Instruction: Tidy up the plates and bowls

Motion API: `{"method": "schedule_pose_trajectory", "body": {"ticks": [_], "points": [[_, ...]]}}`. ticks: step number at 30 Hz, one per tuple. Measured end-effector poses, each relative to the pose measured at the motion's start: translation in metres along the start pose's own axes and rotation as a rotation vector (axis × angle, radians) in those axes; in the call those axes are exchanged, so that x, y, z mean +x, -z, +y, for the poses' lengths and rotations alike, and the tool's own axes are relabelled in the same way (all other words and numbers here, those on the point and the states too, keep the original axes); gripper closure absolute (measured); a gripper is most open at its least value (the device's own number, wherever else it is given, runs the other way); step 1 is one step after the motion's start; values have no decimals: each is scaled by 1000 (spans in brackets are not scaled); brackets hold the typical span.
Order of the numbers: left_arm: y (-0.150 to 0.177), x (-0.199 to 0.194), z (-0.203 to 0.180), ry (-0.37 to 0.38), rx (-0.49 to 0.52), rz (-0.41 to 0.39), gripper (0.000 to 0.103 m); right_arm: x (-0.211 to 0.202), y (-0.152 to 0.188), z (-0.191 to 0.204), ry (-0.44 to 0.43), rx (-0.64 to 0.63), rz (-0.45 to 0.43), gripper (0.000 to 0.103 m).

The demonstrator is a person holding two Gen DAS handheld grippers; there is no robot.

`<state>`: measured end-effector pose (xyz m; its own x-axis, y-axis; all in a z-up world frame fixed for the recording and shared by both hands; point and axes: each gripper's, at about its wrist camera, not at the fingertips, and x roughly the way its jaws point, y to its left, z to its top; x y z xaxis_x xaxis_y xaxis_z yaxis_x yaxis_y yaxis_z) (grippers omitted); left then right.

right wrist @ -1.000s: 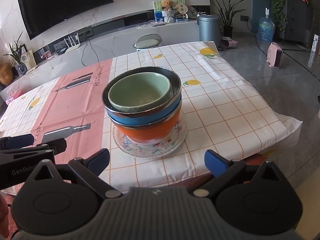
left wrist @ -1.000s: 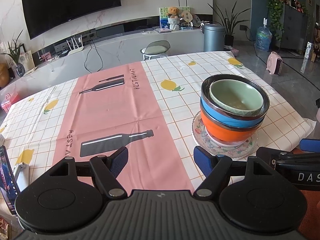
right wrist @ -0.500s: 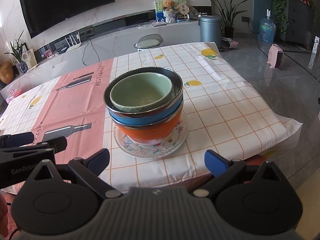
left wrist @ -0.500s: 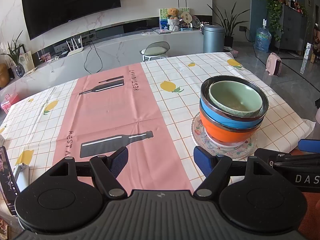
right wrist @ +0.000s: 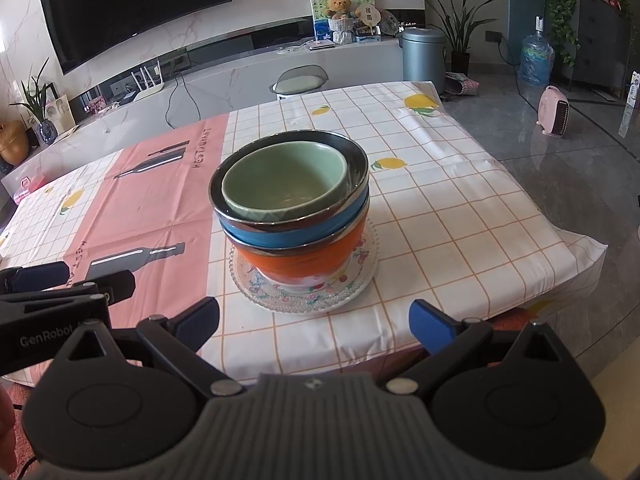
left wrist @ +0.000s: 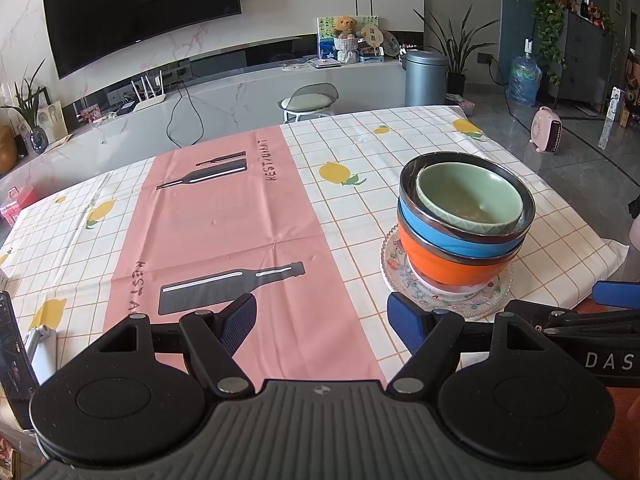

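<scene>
In the left wrist view, the left gripper (left wrist: 321, 320) hangs with its jaws spread wide and empty over the pink runner of the checked lemon-print tablecloth (left wrist: 224, 220), while the right gripper (left wrist: 616, 294) shows only as an edge at the lower right. To its right stands a stack of 3 nested bowls: a pale green ceramic bowl (left wrist: 470, 196) inside a blue bowl with a steel rim (left wrist: 444, 232), inside an orange bowl (left wrist: 448, 266), all on a clear floral glass plate (left wrist: 400, 280). In the right wrist view, the right gripper (right wrist: 314, 320) is also spread wide and empty, just short of the plate at the table's near edge, with the stack centred ahead.

phone (left wrist: 12, 352): cut by left edge | orange bowl (right wrist: 304, 258): interior hidden

Bright daylight, sharp focus, glare on the glossy floor (right wrist: 560, 184), strong fisheye bending and dark corners at the edges
</scene>
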<state>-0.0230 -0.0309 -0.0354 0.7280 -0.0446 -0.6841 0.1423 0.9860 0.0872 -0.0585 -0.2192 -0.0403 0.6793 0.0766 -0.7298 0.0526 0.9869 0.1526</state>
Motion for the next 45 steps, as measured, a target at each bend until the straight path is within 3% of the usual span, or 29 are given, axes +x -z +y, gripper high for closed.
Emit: {"method": "schedule_pose_trajectory", "body": {"ticks": [45], "points": [[4,-4,-5,12,10,-17,16,4,7,1,-18,8,31,4]]}}
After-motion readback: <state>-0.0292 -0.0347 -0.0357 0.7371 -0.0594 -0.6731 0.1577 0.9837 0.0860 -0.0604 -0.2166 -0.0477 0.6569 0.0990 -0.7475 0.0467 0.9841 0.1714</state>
